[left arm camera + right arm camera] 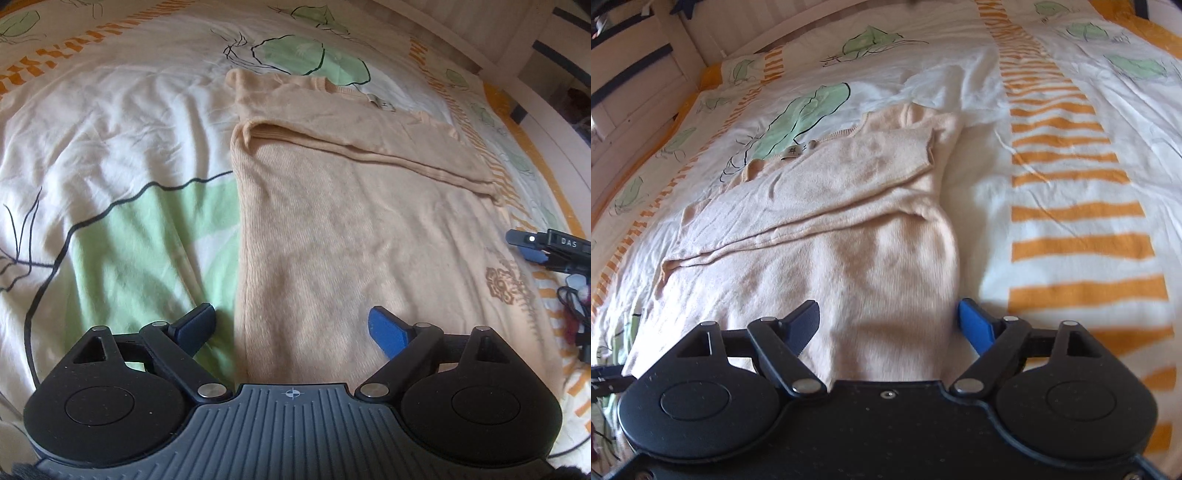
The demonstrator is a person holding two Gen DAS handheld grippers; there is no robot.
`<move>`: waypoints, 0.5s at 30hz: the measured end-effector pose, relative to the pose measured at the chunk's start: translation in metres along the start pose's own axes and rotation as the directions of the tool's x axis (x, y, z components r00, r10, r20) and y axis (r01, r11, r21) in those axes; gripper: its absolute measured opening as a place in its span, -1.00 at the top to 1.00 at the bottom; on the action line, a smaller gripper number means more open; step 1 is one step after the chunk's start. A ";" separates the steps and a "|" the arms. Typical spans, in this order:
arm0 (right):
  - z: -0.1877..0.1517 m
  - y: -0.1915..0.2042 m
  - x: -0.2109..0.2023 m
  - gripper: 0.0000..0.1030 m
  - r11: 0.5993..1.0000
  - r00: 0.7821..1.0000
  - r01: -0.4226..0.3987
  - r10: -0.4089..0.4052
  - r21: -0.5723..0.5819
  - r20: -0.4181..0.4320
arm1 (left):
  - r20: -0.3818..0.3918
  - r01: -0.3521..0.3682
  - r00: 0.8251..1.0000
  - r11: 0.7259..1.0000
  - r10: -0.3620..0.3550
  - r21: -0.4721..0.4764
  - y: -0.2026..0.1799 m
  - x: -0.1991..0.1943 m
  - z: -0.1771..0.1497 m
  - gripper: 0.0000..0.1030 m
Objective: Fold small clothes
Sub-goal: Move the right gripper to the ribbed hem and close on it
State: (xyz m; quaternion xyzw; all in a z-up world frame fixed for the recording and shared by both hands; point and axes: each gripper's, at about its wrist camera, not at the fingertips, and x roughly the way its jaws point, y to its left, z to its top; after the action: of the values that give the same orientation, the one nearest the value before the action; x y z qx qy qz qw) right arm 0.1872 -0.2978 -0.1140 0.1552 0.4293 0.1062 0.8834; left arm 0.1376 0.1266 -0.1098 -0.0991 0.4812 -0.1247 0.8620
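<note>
A pale peach knit sweater lies flat on the bed, its sleeves folded across the chest and its collar label at the far end. My left gripper is open and empty, its jaws straddling the sweater's left hem edge. In the right wrist view the sweater fills the middle. My right gripper is open and empty, its jaws straddling the sweater's right hem edge. The right gripper's tip also shows at the far right of the left wrist view.
The bed cover is white with green leaf prints and orange stripes. A white slatted bed frame runs along the far side. Dark cables lie by the sweater's right side.
</note>
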 end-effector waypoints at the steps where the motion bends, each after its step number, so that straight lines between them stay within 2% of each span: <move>1: -0.004 -0.002 -0.005 -0.63 1.000 1.000 -0.007 0.007 0.021 -0.005 | -0.005 0.008 1.000 1.000 -0.008 -0.007 0.000 -0.002 -0.005 -0.76; 5: -0.028 -0.005 -0.024 -0.63 0.995 0.999 -0.029 0.031 0.097 -0.022 | -0.008 0.019 1.000 1.000 -0.019 -0.006 -0.001 -0.008 -0.020 -0.76; 15: -0.074 0.002 -0.066 -0.63 0.980 0.988 -0.062 0.088 0.189 -0.128 | 0.001 0.045 0.999 0.999 -0.045 -0.001 -0.002 -0.015 -0.038 -0.76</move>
State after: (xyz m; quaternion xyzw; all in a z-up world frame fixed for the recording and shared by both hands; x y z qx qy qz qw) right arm 0.0881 -0.3038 -0.1087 0.2448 0.4901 0.1096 0.8294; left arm 0.0974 0.1277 -0.1162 -0.1104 0.4788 -0.1435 0.8591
